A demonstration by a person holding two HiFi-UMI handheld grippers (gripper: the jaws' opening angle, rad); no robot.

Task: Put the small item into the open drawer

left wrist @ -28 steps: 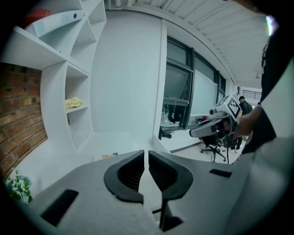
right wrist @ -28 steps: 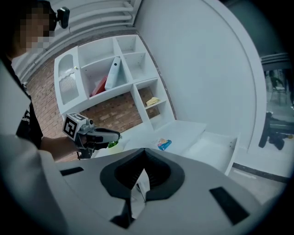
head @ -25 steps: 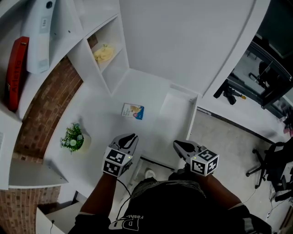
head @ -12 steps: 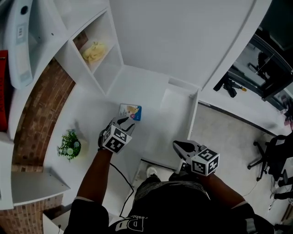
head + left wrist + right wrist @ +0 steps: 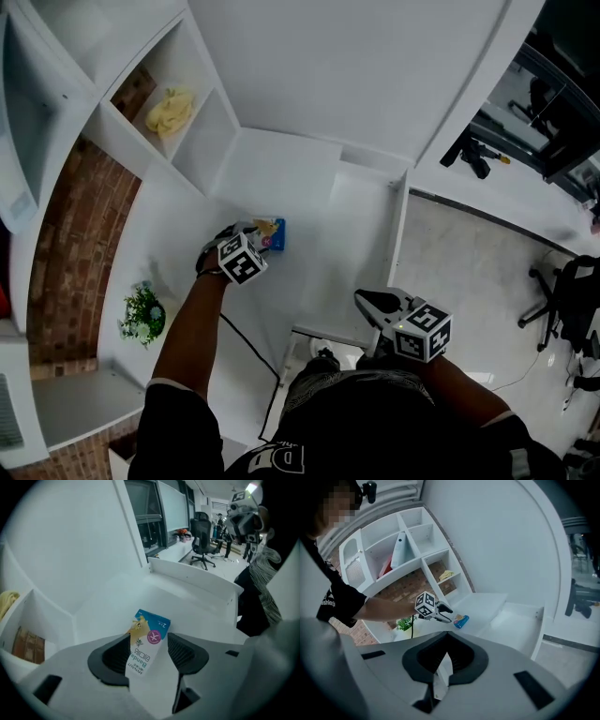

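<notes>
White desk (image 5: 187,246), white drawer (image 5: 397,234) – the drawer stands pulled open at the desk's right end. The small item is a blue-and-white bandage packet (image 5: 271,232) with a yellow figure and a pink round mark on it. It lies flat on the desk just left of the drawer, not in it yet.

Our left gripper (image 5: 246,231) points steeply down over the bandage packet. Its jaws are spread – they have just been opening – and the packet shows in the gap between them. The pads are not pinching it (in the left gripper view the left pad lines up with the packet's edge; we cannot tell if it touches). The right pad stands clear of it.

Our right gripper (image 5: 364,298) hangs close to our body, by the drawer's near end and well apart from the packet. Its jaw tips meet and it holds nothing.

Around the scene: a small potted plant (image 5: 142,314) on the desk left of our left arm, a yellow cloth (image 5: 171,111) in a shelf cubby above the desk, a brick wall (image 5: 66,244) behind the shelving, and an office chair (image 5: 562,300) on the floor to the right.
</notes>
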